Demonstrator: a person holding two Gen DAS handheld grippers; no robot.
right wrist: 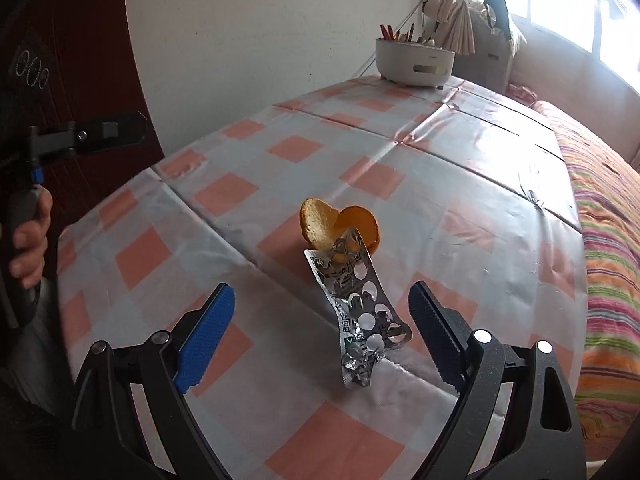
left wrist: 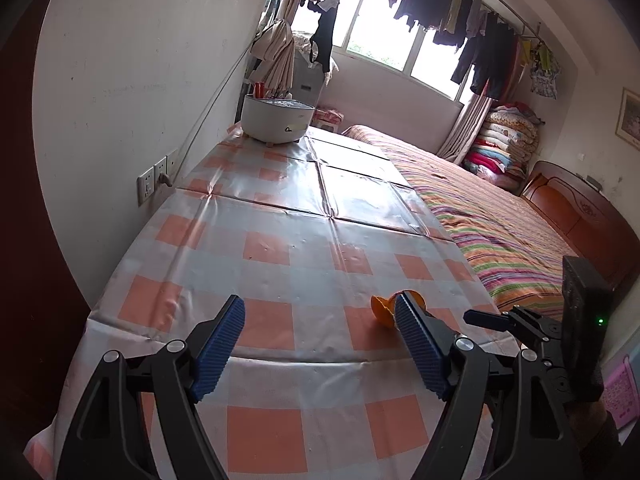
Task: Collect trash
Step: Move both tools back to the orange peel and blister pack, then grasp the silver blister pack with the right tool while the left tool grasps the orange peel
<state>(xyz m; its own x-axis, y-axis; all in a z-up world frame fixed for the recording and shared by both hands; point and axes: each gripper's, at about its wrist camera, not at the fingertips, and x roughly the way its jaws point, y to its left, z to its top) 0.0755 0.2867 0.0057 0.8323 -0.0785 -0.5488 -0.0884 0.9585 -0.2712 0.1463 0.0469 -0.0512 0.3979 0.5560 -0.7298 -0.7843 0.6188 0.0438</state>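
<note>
From the left wrist camera I see my left gripper [left wrist: 320,314] over the tabletop [left wrist: 304,208], which is covered in a glossy cloth of orange and grey-white squares. Its jaws stand wide apart with nothing between them, the blue ribbed pads [left wrist: 222,346] clear of the cloth. A curled piece of orange fruit peel [left wrist: 382,310] lies on the cloth just behind the right-hand pad, partly hidden by it. At the far end sits a round white plastic pot [left wrist: 278,118] with a small dark mark on its side that I cannot read. The right gripper's black body shows at the right edge, with a striped bed [left wrist: 492,224] beyond.

From the right wrist camera, my right gripper [right wrist: 322,300] hangs over the same cloth, jaws spread wide and gripping nothing. A crumpled silver foil blister strip [right wrist: 360,312] with emptied round pockets lies between the two pads, touching neither. Its edge carries printed characters too small for me to read. The strip's far end rests against the peel, which sits near the middle of the tabletop. A hand [right wrist: 30,236] holds the other gripper's handle at the left edge.
</note>
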